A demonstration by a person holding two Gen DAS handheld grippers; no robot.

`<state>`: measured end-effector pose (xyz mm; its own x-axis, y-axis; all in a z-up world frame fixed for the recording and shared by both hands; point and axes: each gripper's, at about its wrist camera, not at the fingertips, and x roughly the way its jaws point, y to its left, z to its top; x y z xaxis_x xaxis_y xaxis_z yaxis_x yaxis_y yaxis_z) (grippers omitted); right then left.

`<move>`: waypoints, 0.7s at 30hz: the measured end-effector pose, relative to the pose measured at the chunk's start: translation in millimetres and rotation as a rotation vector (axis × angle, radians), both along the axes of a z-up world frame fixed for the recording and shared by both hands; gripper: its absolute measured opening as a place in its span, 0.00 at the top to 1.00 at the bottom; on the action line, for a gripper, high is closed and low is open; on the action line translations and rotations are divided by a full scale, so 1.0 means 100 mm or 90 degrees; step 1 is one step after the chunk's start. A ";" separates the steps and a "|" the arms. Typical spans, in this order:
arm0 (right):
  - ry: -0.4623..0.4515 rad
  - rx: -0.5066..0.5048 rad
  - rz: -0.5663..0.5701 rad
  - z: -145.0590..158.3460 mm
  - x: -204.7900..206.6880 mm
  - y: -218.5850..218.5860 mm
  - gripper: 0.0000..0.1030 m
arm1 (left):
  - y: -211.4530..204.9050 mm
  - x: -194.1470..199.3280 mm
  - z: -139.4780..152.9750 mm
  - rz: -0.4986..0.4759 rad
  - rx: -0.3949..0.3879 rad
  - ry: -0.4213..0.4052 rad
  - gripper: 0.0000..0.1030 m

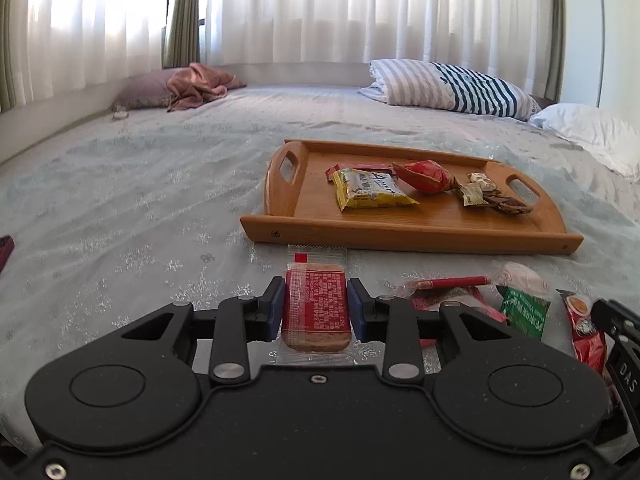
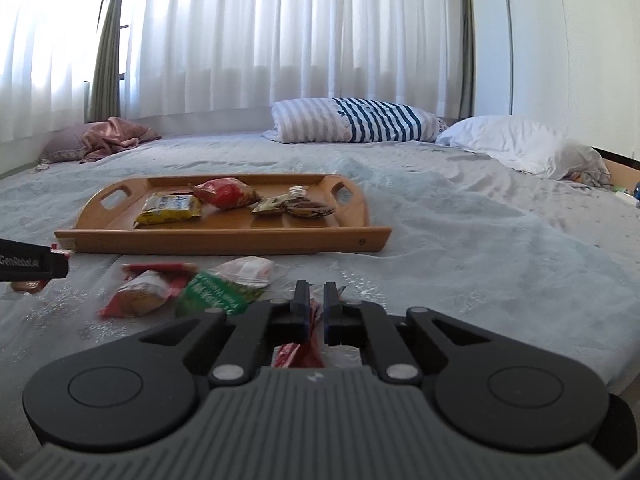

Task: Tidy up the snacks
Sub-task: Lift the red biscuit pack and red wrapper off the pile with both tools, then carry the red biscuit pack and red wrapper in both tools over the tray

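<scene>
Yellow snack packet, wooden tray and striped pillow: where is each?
yellow snack packet (image 1: 372, 190), left wrist view, middle of its printed face.
wooden tray (image 1: 412, 236), left wrist view, near front wall.
striped pillow (image 2: 352, 125), right wrist view, its middle.

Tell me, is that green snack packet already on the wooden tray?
No, the green packet lies on the bedspread in front of the wooden tray.

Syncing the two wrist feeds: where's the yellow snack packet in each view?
Left wrist: yellow snack packet lies in the wooden tray, right of centre, just left of the red wrapped snack.
Right wrist: yellow snack packet lies in the wooden tray, left of centre, again left of the red wrapped snack.
Shared landmark: the striped pillow behind the tray.
</scene>
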<state>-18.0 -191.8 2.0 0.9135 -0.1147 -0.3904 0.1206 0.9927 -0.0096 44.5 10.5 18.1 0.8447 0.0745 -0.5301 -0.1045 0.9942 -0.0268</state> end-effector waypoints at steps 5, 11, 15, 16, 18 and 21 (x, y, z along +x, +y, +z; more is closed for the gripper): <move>0.004 0.020 0.015 -0.04 -0.04 -0.04 0.83 | 0.00 -0.02 0.00 -0.002 -0.008 0.000 0.69; 0.013 0.007 0.024 -0.10 -0.03 0.05 0.62 | -0.05 -0.06 -0.01 -0.014 -0.002 0.002 0.69; 0.033 -0.014 0.025 -0.16 0.04 0.13 0.60 | -0.08 -0.07 -0.01 -0.022 0.001 0.001 0.69; 0.039 -0.014 0.027 -0.17 0.06 0.14 0.60 | -0.09 -0.07 -0.01 -0.024 0.001 0.001 0.69; 0.040 -0.019 0.029 -0.20 0.07 0.16 0.59 | -0.10 -0.07 -0.01 -0.028 0.002 0.001 0.69; 0.041 -0.021 0.047 -0.18 0.07 0.17 0.78 | -0.11 -0.06 0.00 -0.030 0.004 0.000 0.69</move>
<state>-11.4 -175.1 -16.1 0.8930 -0.0619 -0.4459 0.0454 0.9978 -0.0477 38.1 -0.1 18.5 0.8474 0.0383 -0.5295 -0.0582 0.9981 -0.0210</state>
